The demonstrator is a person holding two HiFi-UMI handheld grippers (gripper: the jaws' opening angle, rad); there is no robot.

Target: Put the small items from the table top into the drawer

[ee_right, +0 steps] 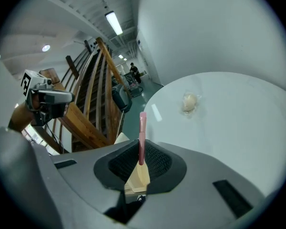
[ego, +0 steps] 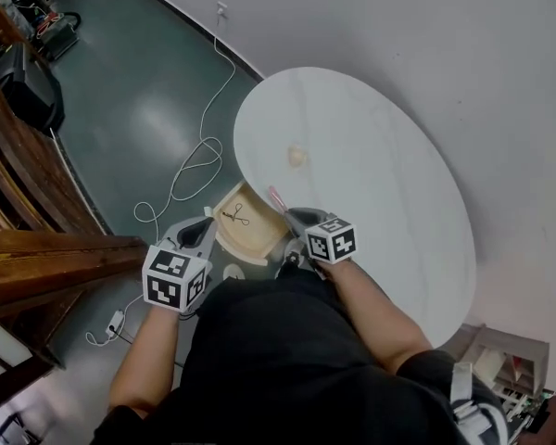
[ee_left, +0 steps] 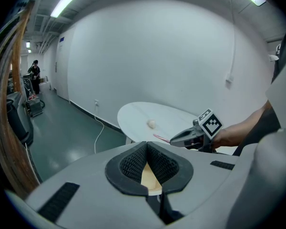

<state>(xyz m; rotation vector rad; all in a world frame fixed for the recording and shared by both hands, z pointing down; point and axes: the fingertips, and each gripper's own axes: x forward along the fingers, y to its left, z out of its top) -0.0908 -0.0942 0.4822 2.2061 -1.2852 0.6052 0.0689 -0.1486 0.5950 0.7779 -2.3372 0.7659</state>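
Scissors [ego: 235, 216] are in the open drawer [ego: 252, 239], right gripper [ego: 290, 215] is clamped on a pink stick [ego: 276, 197], left gripper [ego: 207, 224] is pinched together empty, and one pale lump [ego: 297, 156] waits on the table [ego: 380, 184].

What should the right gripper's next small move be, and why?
Probably shift the pink stick over the open drawer and let go: the right gripper pinches it at the table edge, and the drawer, already holding scissors, lies just beside it.

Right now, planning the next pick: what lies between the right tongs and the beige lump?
Only bare white tabletop before the beige lump, shown in the right gripper view.
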